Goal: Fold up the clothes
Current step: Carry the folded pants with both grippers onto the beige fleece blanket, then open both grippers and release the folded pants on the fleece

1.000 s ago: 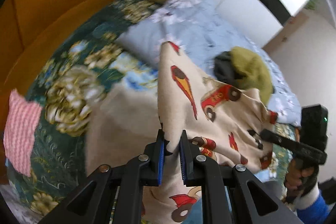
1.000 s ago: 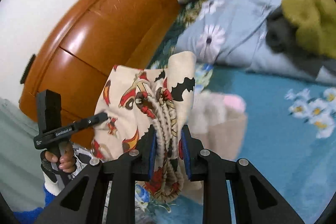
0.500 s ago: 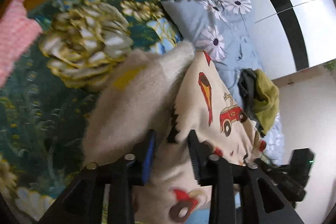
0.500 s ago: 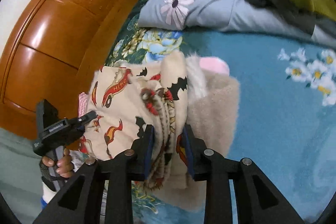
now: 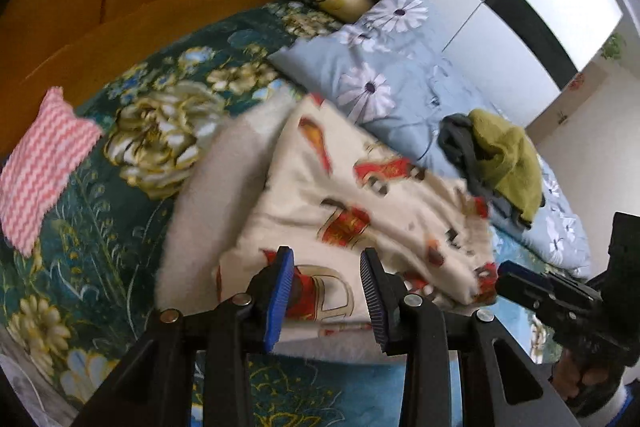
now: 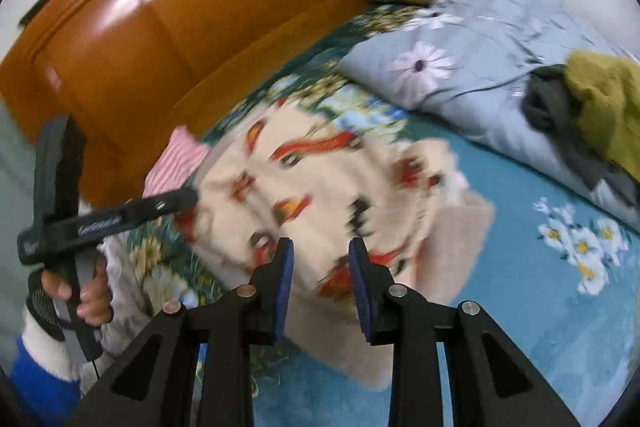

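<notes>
Left wrist view: my left gripper [image 5: 326,291] and right gripper [image 6: 320,277] gape wide, empty, over the car-print fleece garment [image 5: 360,203] on the bed [image 5: 120,227].

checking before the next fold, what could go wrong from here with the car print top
Both the left gripper and right gripper are open, so the cream fleece top with red car prints lies loose; its fuzzy lining sticks out on one side, so the fold may be uneven. A pink and white zigzag cloth lies close beside it and could get dragged along. The olive green garment heaped on the grey floral quilt crowds the far side.
</notes>
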Tool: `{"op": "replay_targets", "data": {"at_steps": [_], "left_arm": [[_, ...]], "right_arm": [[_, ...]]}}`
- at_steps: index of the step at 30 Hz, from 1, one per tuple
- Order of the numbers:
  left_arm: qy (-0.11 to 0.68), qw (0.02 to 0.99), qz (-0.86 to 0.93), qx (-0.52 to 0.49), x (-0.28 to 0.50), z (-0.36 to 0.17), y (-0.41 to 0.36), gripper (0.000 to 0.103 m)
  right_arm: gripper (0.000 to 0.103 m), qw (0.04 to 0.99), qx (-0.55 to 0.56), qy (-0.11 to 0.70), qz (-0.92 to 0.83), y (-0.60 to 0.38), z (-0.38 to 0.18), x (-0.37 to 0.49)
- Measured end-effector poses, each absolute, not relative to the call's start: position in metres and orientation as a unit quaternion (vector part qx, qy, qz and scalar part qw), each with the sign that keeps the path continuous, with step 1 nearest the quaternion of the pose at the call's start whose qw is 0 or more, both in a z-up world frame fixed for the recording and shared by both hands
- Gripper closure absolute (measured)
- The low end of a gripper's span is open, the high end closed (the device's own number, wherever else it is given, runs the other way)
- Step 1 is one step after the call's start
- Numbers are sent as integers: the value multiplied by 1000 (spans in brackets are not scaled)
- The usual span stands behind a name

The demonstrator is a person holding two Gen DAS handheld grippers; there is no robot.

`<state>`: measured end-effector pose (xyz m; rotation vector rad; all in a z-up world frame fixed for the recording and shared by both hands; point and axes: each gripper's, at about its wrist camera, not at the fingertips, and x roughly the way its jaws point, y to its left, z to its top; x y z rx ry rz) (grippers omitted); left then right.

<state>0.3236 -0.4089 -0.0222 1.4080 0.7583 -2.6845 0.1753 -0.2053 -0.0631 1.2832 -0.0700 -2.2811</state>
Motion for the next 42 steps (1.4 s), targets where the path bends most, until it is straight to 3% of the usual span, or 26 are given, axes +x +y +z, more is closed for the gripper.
{"op": "replay_targets", "data": {"at_steps": [5,12,15,19,20,24,28,31,33,35,36,38,41,42], "left_arm": [[330,16,-833,444,325,-54,-423,65],[298,31,-850,433,331,-32,-408,64],[313,16,-848,428,340,-33,-403,53],[375,12,-829,415,353,-46,-403,51],[385,7,-825,414,356,-47,-401,45],[350,8,-838,418,365,-39,-384,26],[269,49,-858,435,377,-32,-364,15],[233,74,-865,438,388,-34,-355,8],[216,94,-866,441,394,-38,-350,1],[201,113,-866,443,399,-42,-346,0],[194,123,-866,445,400,-45,-345,0],[182,144,-863,449,403,-52,-343,0],[173,162,-858,456,409,-61,-339,0],[172,166,-857,457,411,-63,-339,0]], "right_arm": [[74,229,521,-40,-821,-197,-106,157],[74,225,508,-59,-830,-189,-90,164],[70,229,489,-72,-839,-184,-82,184],[65,231,504,-118,-824,-180,-98,208],[65,228,513,-128,-818,-179,-104,213],[65,229,541,-175,-790,-171,-123,232],[64,221,542,-180,-790,-173,-128,246],[52,189,527,-163,-813,-175,-123,255],[49,170,512,-144,-830,-177,-117,261],[43,162,495,-125,-844,-178,-111,268],[33,158,486,-114,-852,-179,-109,272],[22,154,470,-93,-864,-180,-106,279],[21,145,450,-66,-879,-183,-103,286],[15,141,445,-60,-882,-183,-102,287]]}}
